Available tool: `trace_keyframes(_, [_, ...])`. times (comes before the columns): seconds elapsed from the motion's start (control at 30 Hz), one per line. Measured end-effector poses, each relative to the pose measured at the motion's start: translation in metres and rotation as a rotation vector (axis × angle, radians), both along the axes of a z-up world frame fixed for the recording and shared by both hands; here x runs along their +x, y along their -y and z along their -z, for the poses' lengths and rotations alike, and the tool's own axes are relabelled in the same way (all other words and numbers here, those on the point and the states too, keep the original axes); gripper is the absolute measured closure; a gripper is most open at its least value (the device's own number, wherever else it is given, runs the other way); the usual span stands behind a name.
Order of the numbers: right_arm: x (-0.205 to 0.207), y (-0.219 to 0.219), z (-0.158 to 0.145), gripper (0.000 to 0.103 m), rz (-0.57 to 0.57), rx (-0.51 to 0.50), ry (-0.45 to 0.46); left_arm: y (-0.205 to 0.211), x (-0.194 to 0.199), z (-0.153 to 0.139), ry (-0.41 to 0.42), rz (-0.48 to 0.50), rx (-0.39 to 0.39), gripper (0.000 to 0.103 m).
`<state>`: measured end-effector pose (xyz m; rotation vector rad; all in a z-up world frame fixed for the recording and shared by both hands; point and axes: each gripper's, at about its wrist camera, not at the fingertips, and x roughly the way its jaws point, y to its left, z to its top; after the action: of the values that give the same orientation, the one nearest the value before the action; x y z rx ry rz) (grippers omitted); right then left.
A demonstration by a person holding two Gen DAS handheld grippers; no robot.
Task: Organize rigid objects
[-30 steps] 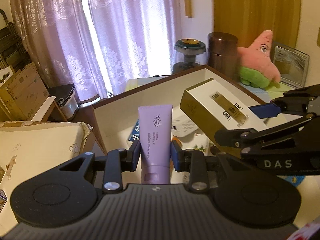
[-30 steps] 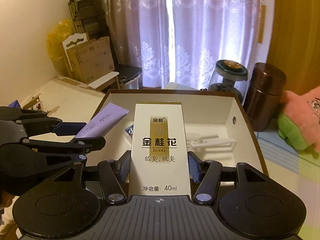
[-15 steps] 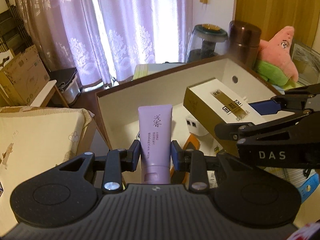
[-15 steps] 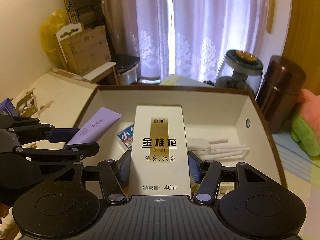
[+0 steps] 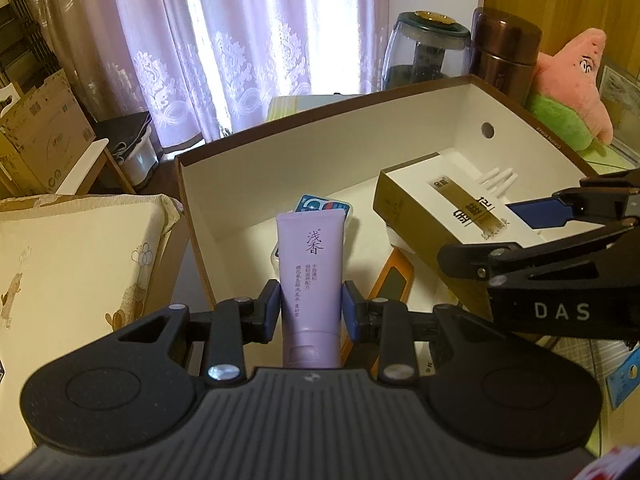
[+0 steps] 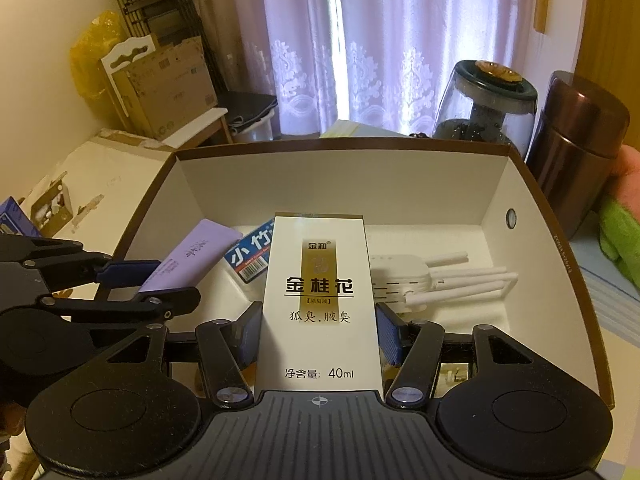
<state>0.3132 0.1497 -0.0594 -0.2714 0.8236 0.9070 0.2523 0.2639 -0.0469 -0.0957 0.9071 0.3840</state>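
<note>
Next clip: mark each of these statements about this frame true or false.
1. The left tongs grip a purple tube. True.
2. The right tongs are empty. False: they are shut on a white-and-gold carton.
3. A white router with antennas lies in the box. True.
4. The box has a lid on it. False: it is open on top.
5. A brown flask stands outside the box. True.
6. The plush toy lies inside the box. False: it sits beyond the box's wall.
</note>
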Motion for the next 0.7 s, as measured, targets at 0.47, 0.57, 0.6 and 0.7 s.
trace_keyframes(0.47, [0.0054, -0.0010, 0.0017, 0.048, 0.009, 0.022, -0.035, -0.0051, 0.0055, 0.0047, -0.014, 0.002, 0.008, 0.078])
trace_keyframes(0.57, [0.0076, -0.0002, 0.0005, 0.048, 0.003, 0.051, -0.049, -0.0067, 0.0046, 0.0031, -0.008, -0.004, 0.007, 0.076])
trace_keyframes(0.6, [0.0078, 0.0007, 0.0002, 0.048, 0.005, 0.067, -0.057, -0.0065, 0.0044, 0.0026, -0.006, -0.002, 0.006, 0.074])
trace_keyframes(0.7, [0.0066, 0.0012, -0.0026, 0.048, 0.004, 0.100, -0.071, -0.0061, 0.0041, 0.0013, -0.003, 0.002, 0.004, 0.073])
